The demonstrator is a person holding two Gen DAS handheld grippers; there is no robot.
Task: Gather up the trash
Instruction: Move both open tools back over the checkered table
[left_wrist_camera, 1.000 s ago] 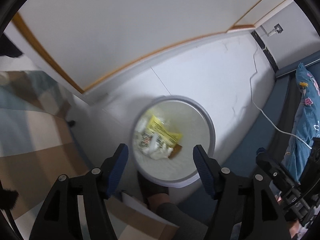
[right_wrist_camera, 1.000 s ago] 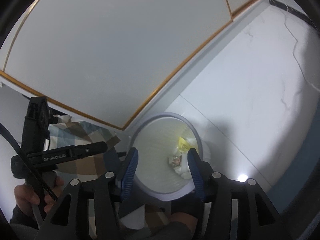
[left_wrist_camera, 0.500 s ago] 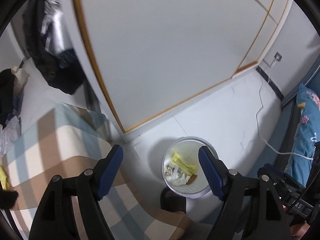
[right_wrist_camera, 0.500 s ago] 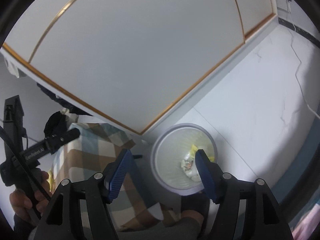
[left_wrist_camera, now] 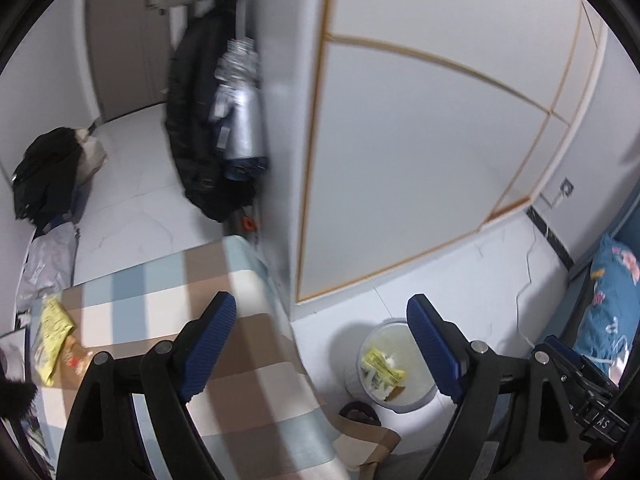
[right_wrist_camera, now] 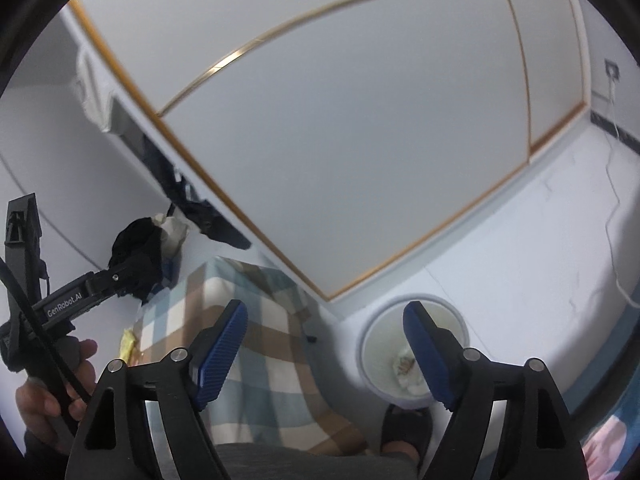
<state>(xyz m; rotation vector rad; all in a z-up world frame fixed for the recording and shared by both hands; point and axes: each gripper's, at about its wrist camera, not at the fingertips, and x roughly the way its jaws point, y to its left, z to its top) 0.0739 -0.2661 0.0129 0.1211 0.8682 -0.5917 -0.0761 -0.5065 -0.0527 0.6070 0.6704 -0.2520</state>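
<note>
A round white trash bin [left_wrist_camera: 416, 398] stands on the white floor by the wardrobe, holding a yellow wrapper [left_wrist_camera: 382, 365] and white crumpled scraps. It also shows in the right wrist view [right_wrist_camera: 376, 334]. On the checked tablecloth [left_wrist_camera: 256, 384] at the far left lie a yellow wrapper [left_wrist_camera: 54, 334] and a brownish packet [left_wrist_camera: 74, 362]. My left gripper [left_wrist_camera: 320, 348] is open and empty, high above the table edge and bin. My right gripper [right_wrist_camera: 326, 350] is open and empty, also raised. The left tool shows at the left of the right wrist view [right_wrist_camera: 68, 302].
A white wardrobe with gold trim [left_wrist_camera: 420, 160] fills the back. Dark clothes hang on a rack [left_wrist_camera: 208, 128]. A black bag [left_wrist_camera: 48, 176] lies on the floor. A white cable [left_wrist_camera: 528, 280] runs along the floor. A blue floral pillow [left_wrist_camera: 608, 308] is at right. A slippered foot [right_wrist_camera: 404, 428] stands by the bin.
Both grippers have lifted up and back from over the bin; the view has swung left, so the table and its wrappers have come into the left wrist view. Both stay open.
</note>
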